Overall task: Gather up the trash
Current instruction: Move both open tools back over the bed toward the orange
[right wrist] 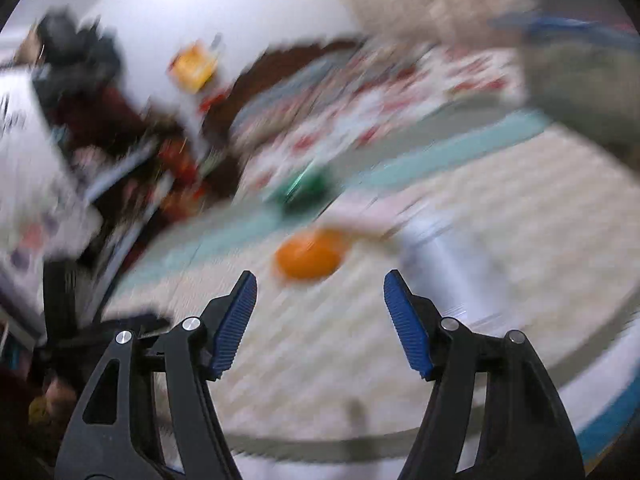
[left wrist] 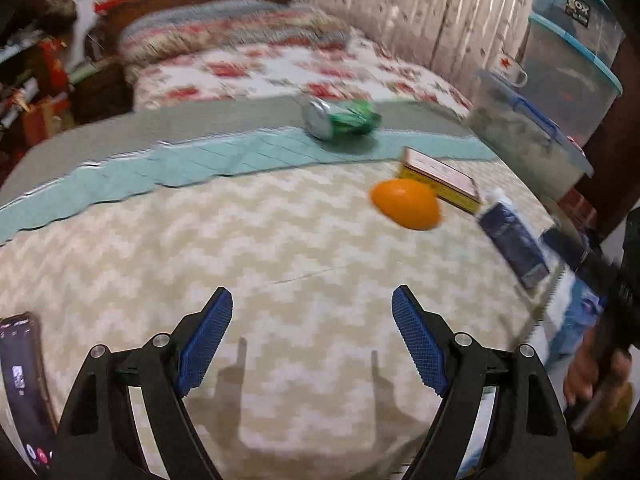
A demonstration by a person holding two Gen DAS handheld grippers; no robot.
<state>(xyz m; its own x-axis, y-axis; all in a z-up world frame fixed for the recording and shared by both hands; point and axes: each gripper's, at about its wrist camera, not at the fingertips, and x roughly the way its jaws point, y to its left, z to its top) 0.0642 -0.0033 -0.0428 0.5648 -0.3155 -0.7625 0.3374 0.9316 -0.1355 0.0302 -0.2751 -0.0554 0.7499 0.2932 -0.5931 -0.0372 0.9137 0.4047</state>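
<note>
Left wrist view: the left gripper [left wrist: 312, 340] is hovering over the patterned cloth [left wrist: 240, 248], jaws spread and holding nothing.
Crushed can [left wrist: 340, 118]: lying well ahead of the jaws on the teal strip, likely the trash to fetch.
Orange [left wrist: 406, 204]: sitting ahead and right of the jaws, beside a yellow box [left wrist: 440, 180].
Right gripper [right wrist: 320, 324]: jaws spread and empty, the orange [right wrist: 310, 258] just ahead; this view is blurring, so the can [right wrist: 304, 192] is showing only as a green smear beyond.

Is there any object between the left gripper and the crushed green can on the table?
Nothing visible blocks it. The left gripper is open and empty, and only bare tablecloth lies between it and the green can. The orange object and the yellow box sit off to the right of that path.
</note>
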